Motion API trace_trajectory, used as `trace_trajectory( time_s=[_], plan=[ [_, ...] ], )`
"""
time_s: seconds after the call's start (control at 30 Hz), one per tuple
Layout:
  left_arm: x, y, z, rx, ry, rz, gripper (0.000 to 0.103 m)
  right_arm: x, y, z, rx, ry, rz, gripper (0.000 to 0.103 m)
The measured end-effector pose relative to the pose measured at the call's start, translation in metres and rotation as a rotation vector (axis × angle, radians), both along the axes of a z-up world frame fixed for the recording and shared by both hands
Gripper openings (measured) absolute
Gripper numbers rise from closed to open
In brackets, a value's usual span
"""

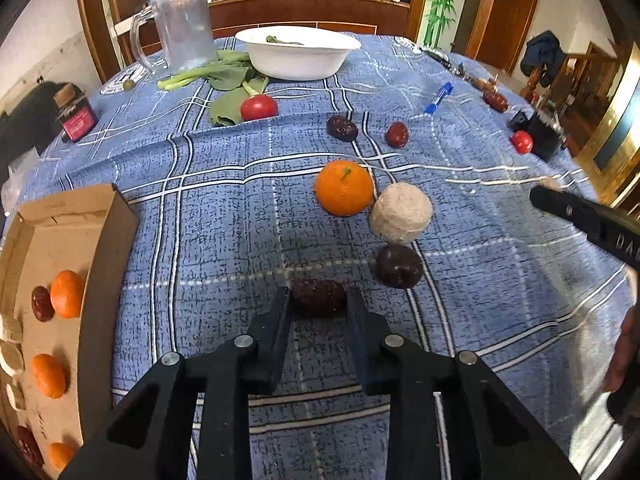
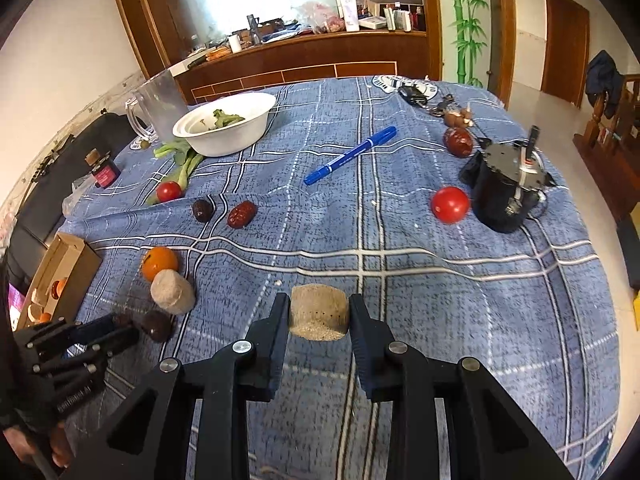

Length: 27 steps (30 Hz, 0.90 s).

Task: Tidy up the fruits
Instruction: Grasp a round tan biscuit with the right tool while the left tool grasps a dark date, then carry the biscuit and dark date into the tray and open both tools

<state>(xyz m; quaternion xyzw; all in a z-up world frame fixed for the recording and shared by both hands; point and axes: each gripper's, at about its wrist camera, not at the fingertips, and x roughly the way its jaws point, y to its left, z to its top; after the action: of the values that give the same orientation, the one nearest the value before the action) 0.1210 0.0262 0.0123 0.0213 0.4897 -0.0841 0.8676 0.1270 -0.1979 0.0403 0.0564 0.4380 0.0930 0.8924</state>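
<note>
My left gripper (image 1: 319, 305) is shut on a dark red date (image 1: 319, 295) lying on the blue checked cloth (image 1: 224, 216). To its left, an open cardboard box (image 1: 102, 236) holds several oranges and dates. An orange (image 1: 344, 188), a beige bun (image 1: 401, 213) and a dark round fruit (image 1: 399, 266) lie just beyond the held date. In the right wrist view my right gripper (image 2: 319, 310) is shut on a beige bun piece (image 2: 319, 314), its pads pressing both sides. My left gripper (image 2: 124, 328) shows there at the lower left, beside the dark fruit (image 2: 158, 325).
Farther back lie two dates (image 1: 342, 128) (image 1: 397, 134), two tomatoes (image 1: 259, 107) (image 1: 521, 142), greens, a white bowl (image 1: 298, 62), a clear jug (image 1: 180, 28), a blue pen (image 2: 350, 156) and a small bottle (image 1: 76, 118). A black device (image 2: 506, 192) stands at the right.
</note>
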Motion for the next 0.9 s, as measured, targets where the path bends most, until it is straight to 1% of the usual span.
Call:
trace_trajectory(
  time_s=[0.07, 0.23, 0.57, 0.73, 0.9],
  plan=[
    [-0.006, 0.000, 0.005, -0.004, -0.010, -0.007, 0.026, -0.008, -0.002, 0.002, -0.001, -0.004, -0.009, 0.031],
    [-0.028, 0.005, 0.018, -0.057, -0.009, -0.025, 0.026, -0.035, -0.003, 0.009, -0.026, -0.017, -0.022, 0.031],
    [-0.071, 0.008, 0.037, -0.098, -0.032, -0.061, 0.026, -0.086, 0.001, 0.015, -0.040, -0.011, -0.051, 0.031],
    [-0.084, 0.017, 0.048, -0.112, -0.051, -0.061, 0.026, -0.106, 0.016, 0.018, -0.053, -0.012, -0.042, 0.031],
    [-0.096, 0.035, 0.058, -0.118, -0.076, -0.044, 0.026, -0.116, 0.036, 0.024, -0.058, -0.018, -0.020, 0.031]
  ],
)
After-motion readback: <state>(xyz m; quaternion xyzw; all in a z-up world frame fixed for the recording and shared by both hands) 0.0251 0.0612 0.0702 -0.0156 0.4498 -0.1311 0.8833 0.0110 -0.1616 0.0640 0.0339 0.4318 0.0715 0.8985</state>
